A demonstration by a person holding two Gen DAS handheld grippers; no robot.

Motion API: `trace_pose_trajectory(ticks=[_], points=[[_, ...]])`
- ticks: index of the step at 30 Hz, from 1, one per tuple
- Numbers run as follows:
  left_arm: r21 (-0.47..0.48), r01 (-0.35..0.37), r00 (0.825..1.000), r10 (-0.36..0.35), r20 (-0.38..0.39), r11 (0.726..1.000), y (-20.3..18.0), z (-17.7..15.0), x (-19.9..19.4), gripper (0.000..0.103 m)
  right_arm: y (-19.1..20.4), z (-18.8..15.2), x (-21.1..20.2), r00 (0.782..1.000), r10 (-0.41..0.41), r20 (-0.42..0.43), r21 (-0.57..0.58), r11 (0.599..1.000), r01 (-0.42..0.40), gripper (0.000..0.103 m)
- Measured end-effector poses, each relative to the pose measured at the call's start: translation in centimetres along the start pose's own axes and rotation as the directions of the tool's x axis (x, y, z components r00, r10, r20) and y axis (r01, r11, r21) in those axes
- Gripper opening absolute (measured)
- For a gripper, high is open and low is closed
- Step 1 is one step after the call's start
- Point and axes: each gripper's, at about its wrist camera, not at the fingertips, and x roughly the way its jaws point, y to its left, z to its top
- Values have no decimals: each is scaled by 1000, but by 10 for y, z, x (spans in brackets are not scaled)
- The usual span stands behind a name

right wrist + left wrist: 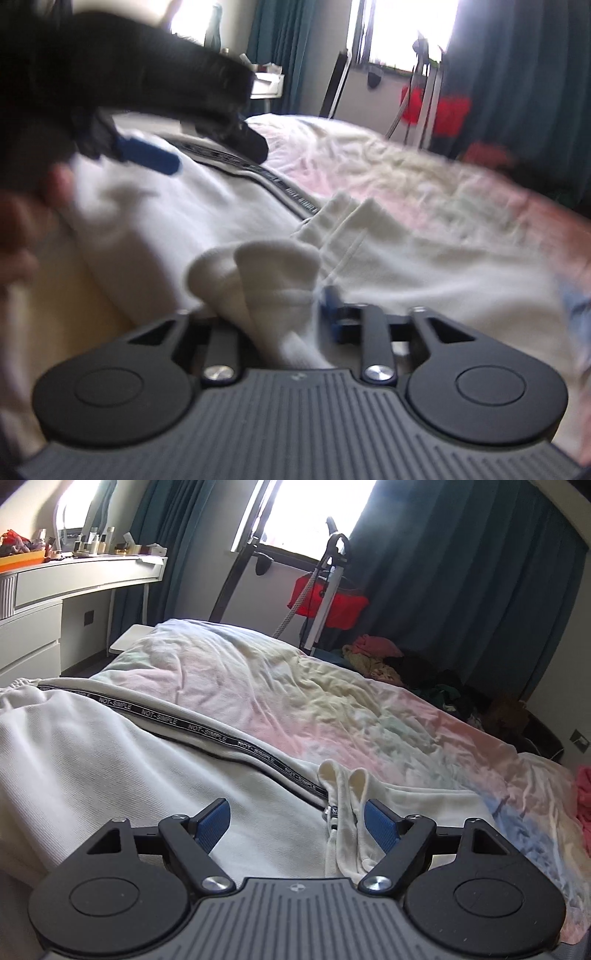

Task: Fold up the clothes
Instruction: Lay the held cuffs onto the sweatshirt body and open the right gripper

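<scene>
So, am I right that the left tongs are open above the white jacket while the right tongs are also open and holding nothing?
Not quite. The left tongs are indeed open above the white jacket, but the right tongs are shut on a bunched fold of that jacket rather than open and holding nothing, as the right wrist view shows, if blurrily.

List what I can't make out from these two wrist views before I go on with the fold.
- Right claw: white garment bunched between the fingers hides the left pad; motion blur softens the view.
- Left claw in the right wrist view: smeared by blur, far finger dark.
- Garment's full shape: cut off by the left and bottom edges in the left wrist view.
- Vanity items: too small to identify.
- Clothes pile: in shadow, pieces indistinct.
</scene>
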Motion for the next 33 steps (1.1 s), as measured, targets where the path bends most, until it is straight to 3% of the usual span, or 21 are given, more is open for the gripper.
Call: trace_pose_trajectory(ticks=[1, 2, 3, 5, 8, 11, 14, 19, 25, 33], points=[[8, 7, 1000, -7, -3, 1000, -2, -2, 0, 81, -3, 0, -9, 999, 43, -12, 37, 998, -43, 69], [19, 13, 1000, -13, -4, 1000, -4, -5, -1, 81, -5, -1, -20, 996, 92, -11, 68, 994, -91, 80], [32, 19, 1000, -18, -6, 999, -7, -9, -2, 81, -6, -4, -33, 992, 129, -5, 93, 987, -128, 83], [56, 34, 999, -34, -8, 998, -13, -17, -6, 81, -12, -9, -56, 986, 164, 5, 139, 977, -163, 83], [94, 52, 999, -51, -9, 994, -23, -28, -13, 81, -27, -12, -86, 991, 133, 29, 201, 970, -136, 83], [136, 68, 998, -67, -14, 988, -33, -40, -20, 81, -50, -8, -98, 998, 11, 57, 253, 967, -25, 83], [174, 51, 999, -51, -5, 983, -44, -47, -28, 81, -72, -7, -98, 990, -121, 66, 307, 947, 95, 83], [238, 3, 999, 5, -32, 971, -53, -57, -19, 81, -102, -14, -73, 972, -235, -15, 399, 890, 221, 83], [320, -68, 993, 95, -68, 945, -62, -69, -2, 82, -113, -41, -40, 951, -236, -201, 412, 860, 301, 83], [301, -56, 993, 84, -80, 952, -56, -68, -7, 82, -108, -45, -39, 947, -239, -217, 413, 856, 311, 85]])
